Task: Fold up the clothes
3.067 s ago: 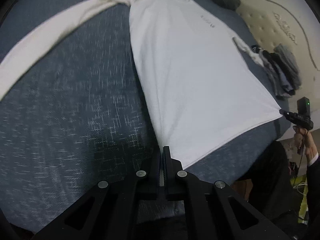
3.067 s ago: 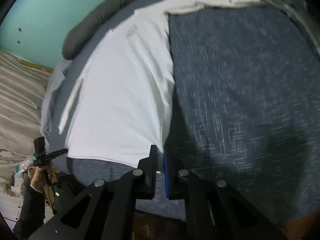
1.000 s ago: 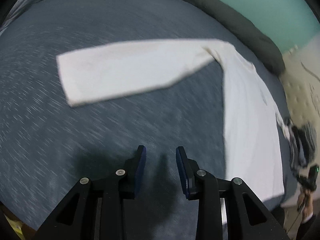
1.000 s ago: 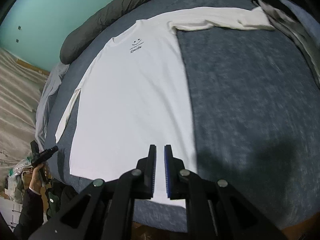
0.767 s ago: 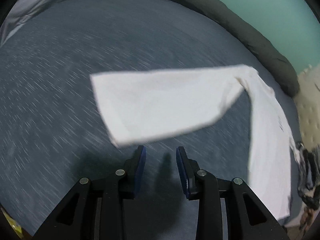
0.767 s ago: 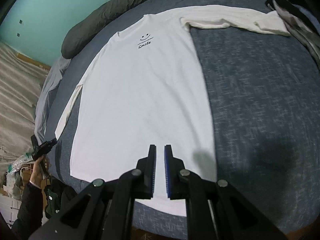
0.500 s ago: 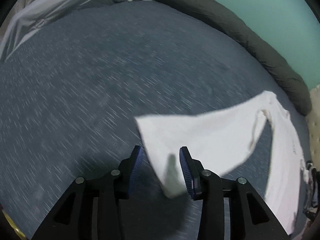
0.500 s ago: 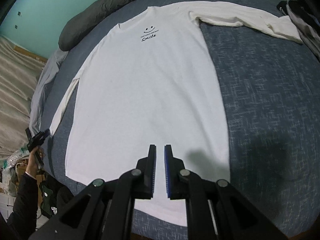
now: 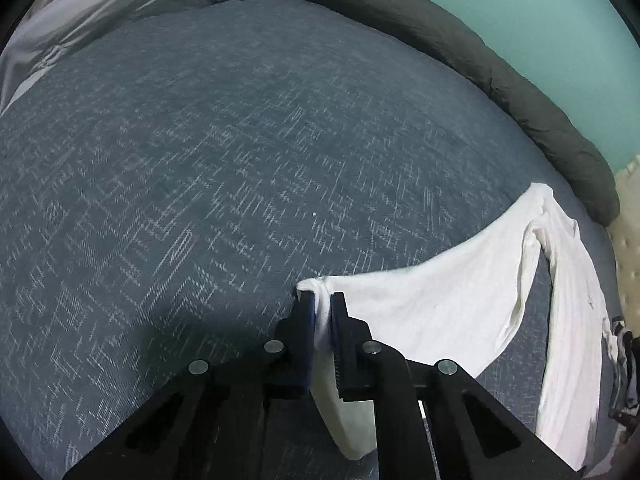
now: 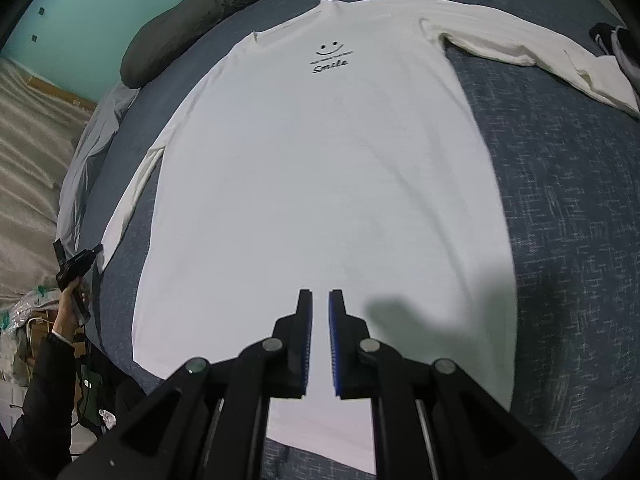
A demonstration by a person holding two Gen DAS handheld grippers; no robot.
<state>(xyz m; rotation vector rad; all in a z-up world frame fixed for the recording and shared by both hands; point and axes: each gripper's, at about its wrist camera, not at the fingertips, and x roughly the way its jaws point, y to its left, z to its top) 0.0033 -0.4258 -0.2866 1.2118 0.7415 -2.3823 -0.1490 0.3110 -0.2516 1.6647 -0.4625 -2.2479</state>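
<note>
With no fold made yet, the white long-sleeved shirt (image 10: 320, 184) is spread flat on the blue bedcover (image 9: 200, 160), its sleeve cuff (image 9: 320, 300) pinched by the left gripper (image 9: 322, 312), while the right gripper (image 10: 320, 312) is held nearly closed and empty above the hem.

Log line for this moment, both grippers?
left gripper: shut on sleeve cuff | right gripper: shut, empty, over shirt
</note>
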